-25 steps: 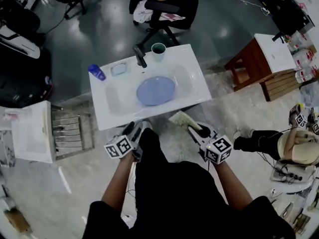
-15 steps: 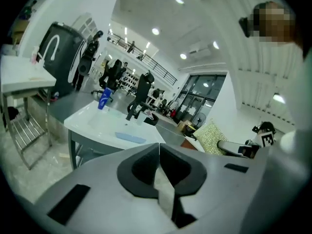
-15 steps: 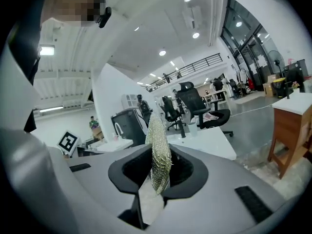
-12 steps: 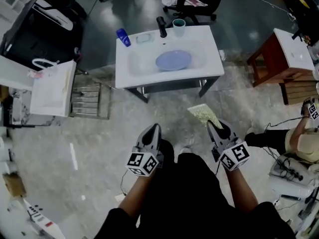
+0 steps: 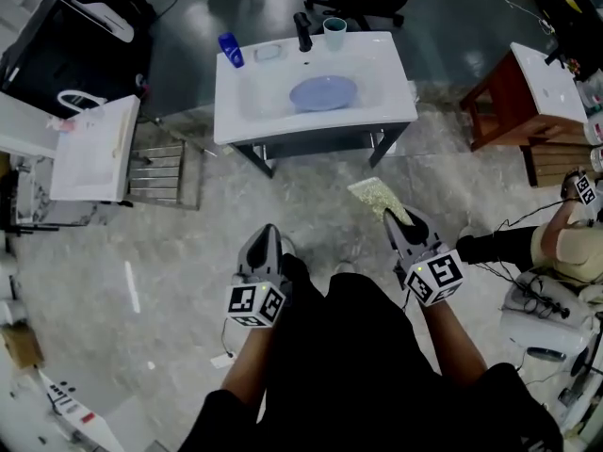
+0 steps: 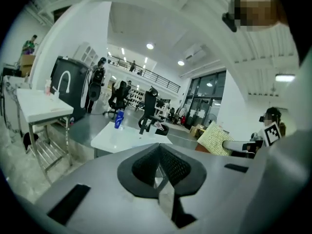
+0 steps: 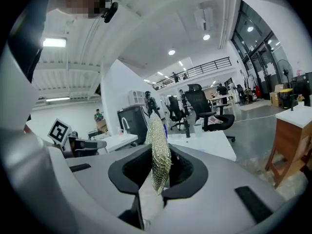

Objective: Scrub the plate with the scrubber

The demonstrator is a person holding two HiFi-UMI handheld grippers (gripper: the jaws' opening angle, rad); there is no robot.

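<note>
The pale blue plate [image 5: 323, 92] lies in the basin of the white sink stand [image 5: 391, 111], far off at the top of the head view. My right gripper [image 5: 396, 217] is shut on the yellow-green mesh scrubber [image 5: 374, 196], which sticks out ahead of its jaws over the floor. In the right gripper view the scrubber [image 7: 158, 150] stands edge-on, pinched between the pads. My left gripper [image 5: 261, 243] hangs over the floor beside it, jaws shut on nothing [image 6: 158, 168]. The scrubber [image 6: 213, 139] also shows in the left gripper view, at the right.
On the sink's back rim stand a dark faucet [image 5: 302, 31], a cup [image 5: 334, 32], a blue bottle [image 5: 230, 49] and a soap dish [image 5: 268, 53]. A white-topped wooden stool [image 5: 509, 97] is at the right and a white table [image 5: 94, 149] at the left. A seated person [image 5: 565, 243] is at the right edge.
Both grippers have drawn back from the sink's front edge, and the sink now lies well away across the floor. The scrubber stays in the right gripper.
</note>
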